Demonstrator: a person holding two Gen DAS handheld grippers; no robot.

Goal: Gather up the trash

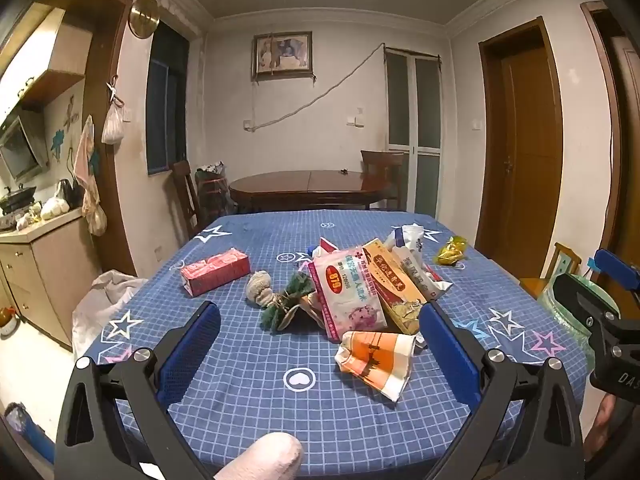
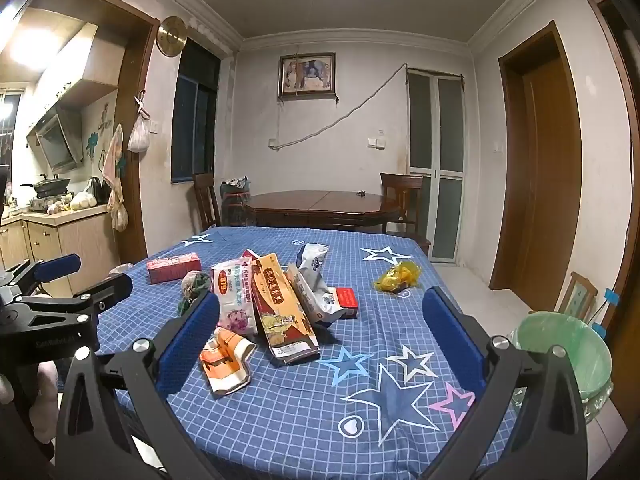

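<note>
Hovering before first pickup: left claw (image 1: 320,344) and right claw (image 2: 320,328) both released, empty. Next: clench orange wrapper (image 2: 226,360) at 9 o'clock, carry to bin (image 2: 568,344).

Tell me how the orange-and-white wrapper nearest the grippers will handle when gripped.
The orange-and-white wrapper looks crumpled and empty, so it is probably light and floppy. It would likely crush flat between the fingers, and its glossy film may slip.
</note>
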